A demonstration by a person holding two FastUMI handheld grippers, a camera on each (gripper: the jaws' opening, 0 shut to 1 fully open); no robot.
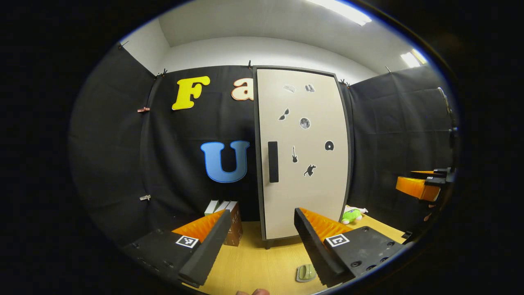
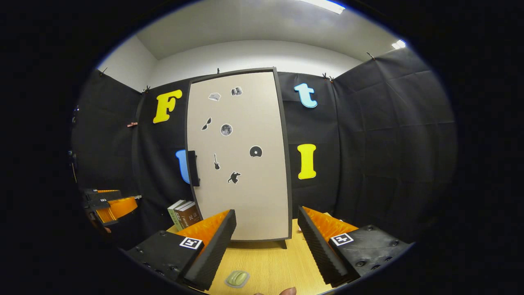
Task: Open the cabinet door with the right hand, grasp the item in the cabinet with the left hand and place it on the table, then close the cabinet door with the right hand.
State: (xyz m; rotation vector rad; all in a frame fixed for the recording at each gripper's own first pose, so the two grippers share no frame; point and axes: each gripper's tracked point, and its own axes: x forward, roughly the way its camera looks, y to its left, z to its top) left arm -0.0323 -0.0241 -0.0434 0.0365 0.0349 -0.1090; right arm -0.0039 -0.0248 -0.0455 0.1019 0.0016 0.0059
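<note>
**Door shut, both grippers held back from the cabinet, a small green object on the counter**

Nearest the cameras, each gripper's fingers frame the bottom of its own view. The left gripper (image 1: pixel 260 241) has its jaws spread wide with nothing between them; the right gripper (image 2: pixel 266 241) likewise stands open and empty. Both are held low over the counter (image 1: pixel 254 262), roughly level, pointing forward at the cabinet.

Just ahead of the fingers, a small pale green object in a clear wrapper (image 2: pixel 237 278) lies flat on the counter. In the left gripper view it sits beside that gripper's right finger. Whether it is the item from the cabinet cannot be told.

Farther off stands the cabinet, its door (image 2: pixel 241 155) closed flush and hiding whatever may be inside. The dark handle (image 2: pixel 193 168) is a bar with its long axis upright, on the door's left edge. From the right gripper it lies up and to the left of the jaws; from the left gripper it lies almost straight ahead and above. So the left gripper stands more in line with the handle, though the task gives the door to the right hand, which would have to reach leftward with its jaws set across the bar.

A closed door with an object on the counter fits a door waiting to be opened, or one closed again after the item was set down.

Beside the cabinet are books (image 2: pixel 184 213) on its left and a green plush toy (image 1: pixel 352 215) on its right.
</note>
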